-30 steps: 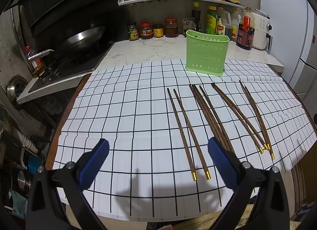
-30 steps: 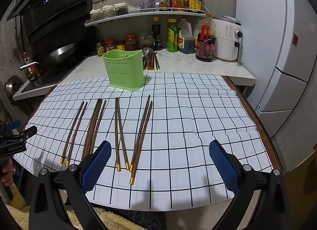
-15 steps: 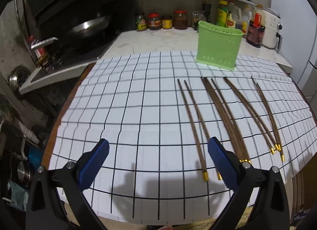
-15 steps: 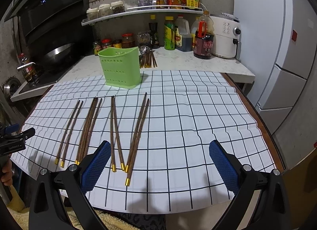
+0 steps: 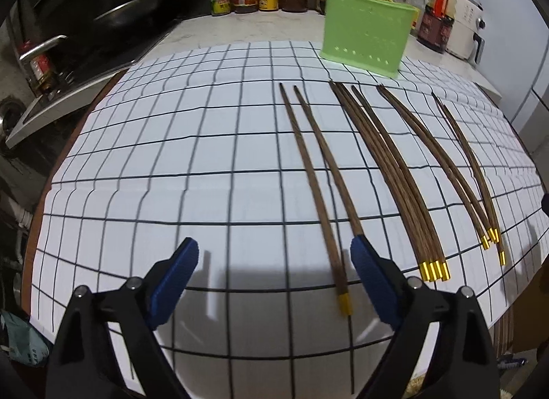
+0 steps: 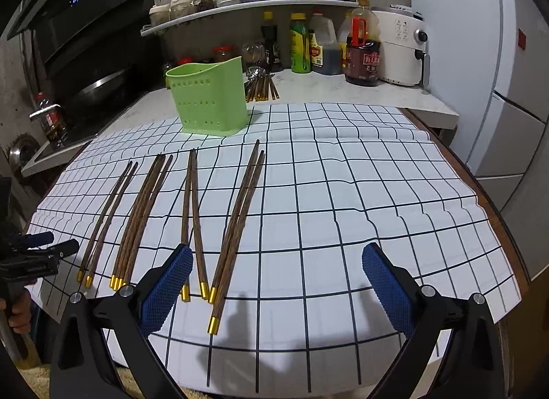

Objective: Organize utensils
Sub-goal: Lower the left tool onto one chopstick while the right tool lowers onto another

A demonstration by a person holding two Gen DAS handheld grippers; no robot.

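1. Both my grippers have dropped closer to the gridded cloth [image 5: 171,158] than a second ago; I judge pickup is about to begin.
2. My left gripper [image 5: 274,258] has just been closing slightly; its jaws remain apart, clamping nothing, with one gold-tipped chopstick [image 5: 317,200] lying between them.
3. My right gripper [image 6: 276,270] stands wide apart, empty, its left pad beside the near ends of two pairs.
4. Count: ten chopsticks in four groups, left to right two, four, two, two.
5. One green holder [image 6: 209,100] stands upright at the far edge, empty as far as visible.
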